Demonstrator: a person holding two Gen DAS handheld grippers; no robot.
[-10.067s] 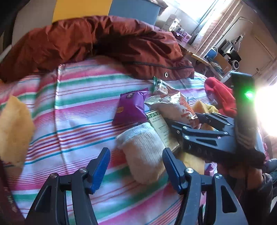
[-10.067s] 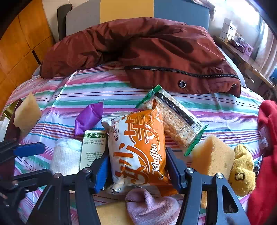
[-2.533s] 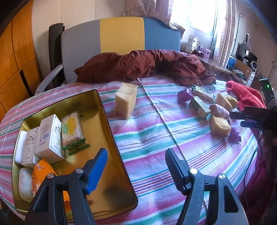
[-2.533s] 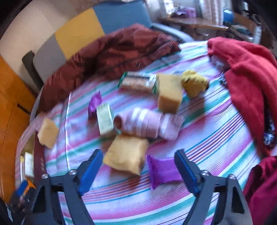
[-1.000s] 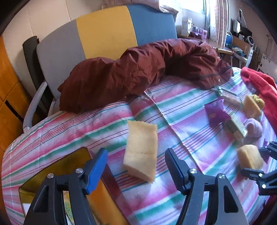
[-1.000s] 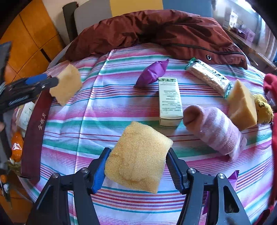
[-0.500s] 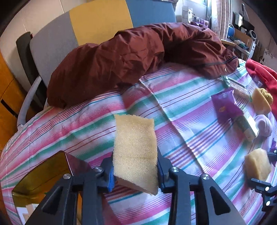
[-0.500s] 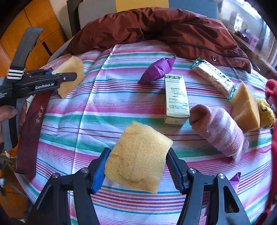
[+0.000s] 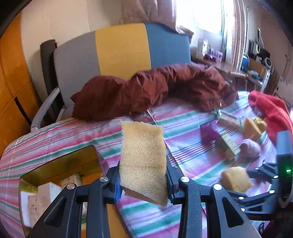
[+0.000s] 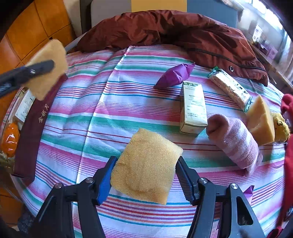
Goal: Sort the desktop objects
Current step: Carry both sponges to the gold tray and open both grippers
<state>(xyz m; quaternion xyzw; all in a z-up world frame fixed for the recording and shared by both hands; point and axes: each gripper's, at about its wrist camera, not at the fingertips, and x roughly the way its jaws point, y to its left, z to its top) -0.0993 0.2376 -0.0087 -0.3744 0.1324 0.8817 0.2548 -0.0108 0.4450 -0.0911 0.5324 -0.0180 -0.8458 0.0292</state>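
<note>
Sponges of coarse yellow foam fill both my tongs: left gripper (image 9: 142, 180) clamps one (image 9: 143, 161) beside the gold tray (image 9: 60, 164), its next stop, while right gripper (image 10: 144, 178) squeezes another (image 10: 146, 168) above the striped cloth (image 10: 109, 102).

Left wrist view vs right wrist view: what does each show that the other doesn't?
Left wrist only: window, chair's full backrest, gold tray interior.

Right wrist only: tray's maroon side with gold lettering, orange packet.

Both: left gripper shut on a sponge, right gripper around a second sponge, maroon jacket, green box, pink sock.
</note>
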